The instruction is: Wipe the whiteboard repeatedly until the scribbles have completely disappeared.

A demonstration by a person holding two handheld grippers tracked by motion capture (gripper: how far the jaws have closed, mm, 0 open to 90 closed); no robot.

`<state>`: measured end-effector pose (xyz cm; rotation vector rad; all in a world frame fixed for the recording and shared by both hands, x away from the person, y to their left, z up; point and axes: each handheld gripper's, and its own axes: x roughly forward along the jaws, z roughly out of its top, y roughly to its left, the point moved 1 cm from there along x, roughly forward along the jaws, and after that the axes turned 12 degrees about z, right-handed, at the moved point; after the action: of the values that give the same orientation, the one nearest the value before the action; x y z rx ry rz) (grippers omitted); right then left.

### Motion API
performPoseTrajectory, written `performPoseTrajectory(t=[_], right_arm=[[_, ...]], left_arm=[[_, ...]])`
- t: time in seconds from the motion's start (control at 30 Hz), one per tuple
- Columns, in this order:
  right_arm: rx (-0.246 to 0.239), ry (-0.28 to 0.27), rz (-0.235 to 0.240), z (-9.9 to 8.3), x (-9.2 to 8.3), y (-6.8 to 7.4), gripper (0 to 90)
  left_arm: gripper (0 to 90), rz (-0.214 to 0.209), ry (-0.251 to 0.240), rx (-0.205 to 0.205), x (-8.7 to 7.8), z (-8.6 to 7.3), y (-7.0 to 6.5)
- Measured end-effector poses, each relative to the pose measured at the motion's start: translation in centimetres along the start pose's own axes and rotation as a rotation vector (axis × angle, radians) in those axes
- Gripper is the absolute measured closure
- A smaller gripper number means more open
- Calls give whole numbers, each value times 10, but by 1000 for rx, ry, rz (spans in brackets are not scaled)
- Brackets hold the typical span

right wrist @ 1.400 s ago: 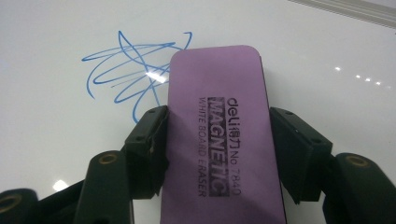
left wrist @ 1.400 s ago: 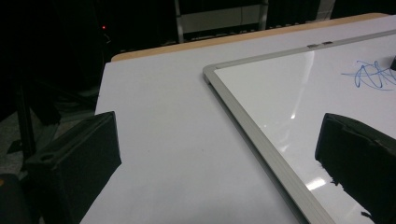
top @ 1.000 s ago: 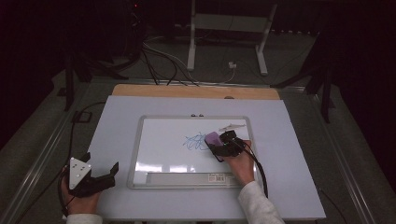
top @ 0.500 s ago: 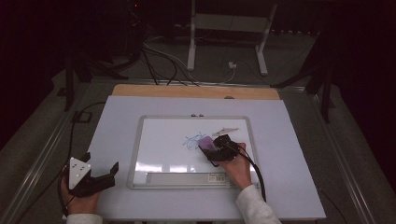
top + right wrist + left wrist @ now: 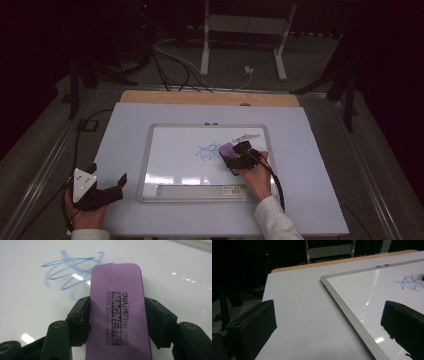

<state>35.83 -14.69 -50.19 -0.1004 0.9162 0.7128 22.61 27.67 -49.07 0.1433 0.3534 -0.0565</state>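
With the right gripper clamped on the purple rectangular magnetic eraser at the blue marker scribble on the white whiteboard, flat, firm overlapping strokes should clear it best.

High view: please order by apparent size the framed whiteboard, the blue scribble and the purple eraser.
1. Framed whiteboard, clearly the largest.
2. Blue scribble.
3. Purple eraser, held in the right gripper; partly hidden, so its rank below the scribble is uncertain.
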Motion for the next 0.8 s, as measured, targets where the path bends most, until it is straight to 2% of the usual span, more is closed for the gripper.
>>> performPoseTrajectory(t=[0.1, 0.23, 0.4, 0.47, 0.53, 0.57, 0.63, 0.8], right_arm=[[-27, 12, 53, -1, 2, 9, 411], [-38, 22, 70, -2, 1, 9, 411], [20, -3, -36, -2, -4, -9, 410], [59, -13, -43, -2, -6, -15, 411], [55, -14, -49, -2, -6, -13, 410], [47, -9, -45, -2, -5, -11, 411], [23, -4, -2, -2, -2, -3, 411], [-70, 26, 91, -2, 5, 23, 411]], left_arm=[[9, -1, 1, -2, 0, 0, 0], [8, 2, -2, -10, -1, 0, 1], [9, 2, -2, -14, -1, 0, 2], [9, 2, -1, -13, 0, 0, 2], [9, 1, 0, -12, 0, 0, 1], [9, 1, 0, -12, 0, 0, 1], [8, -1, -1, -10, 0, 0, 1], [9, 2, -2, -15, -1, 0, 1]])
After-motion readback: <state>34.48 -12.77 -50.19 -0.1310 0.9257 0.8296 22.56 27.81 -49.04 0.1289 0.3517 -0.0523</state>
